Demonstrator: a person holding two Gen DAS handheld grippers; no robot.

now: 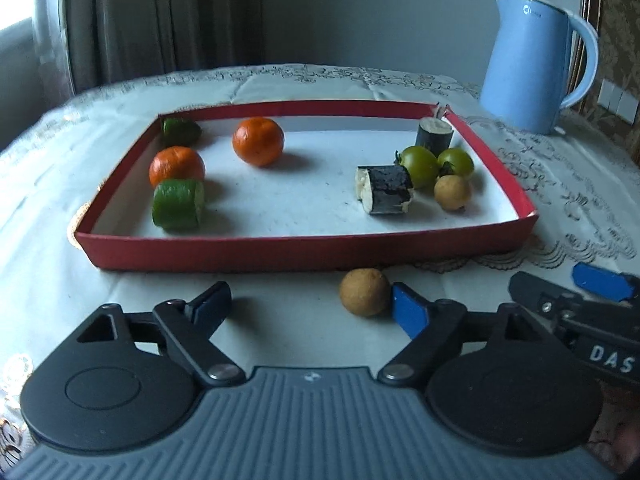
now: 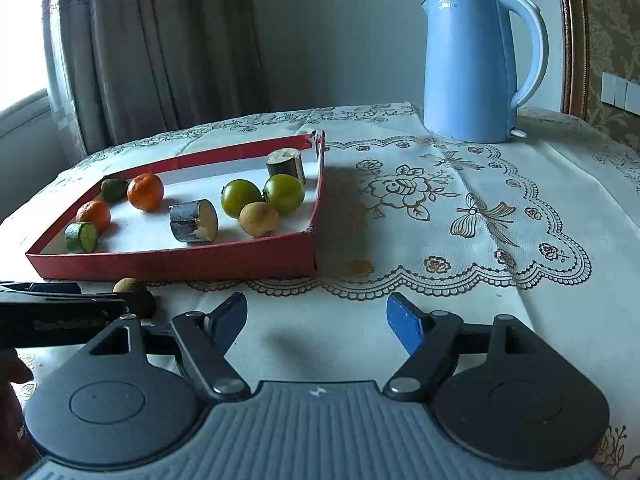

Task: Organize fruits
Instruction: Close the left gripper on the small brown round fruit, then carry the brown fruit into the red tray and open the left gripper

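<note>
On the right gripper (image 1: 592, 300), where it enters your left wrist view, you can read the white letters "DAS" on its black body; the word runs off the edge. The blue kettle (image 2: 472, 68) carries a small pale logo near its rim, too faint to read in either view.

- The shallow red cardboard tray (image 1: 304, 249) has matt paper walls and a white, slightly speckled floor.
- The light blue plastic kettle (image 2: 470, 68) looks smooth with a soft sheen.
- The cream tablecloth with printed lace pattern (image 2: 440, 208) seems smooth, like plastic sheet.
- The two orange mandarins (image 1: 258, 141) have glossy, finely dimpled skin.
- The round tan fruit on the cloth (image 1: 364, 292) is matt and rough.
- The left gripper (image 1: 310, 308) has matt black plastic arms, shiny metal pivot pins and a ribbed grey body.
</note>
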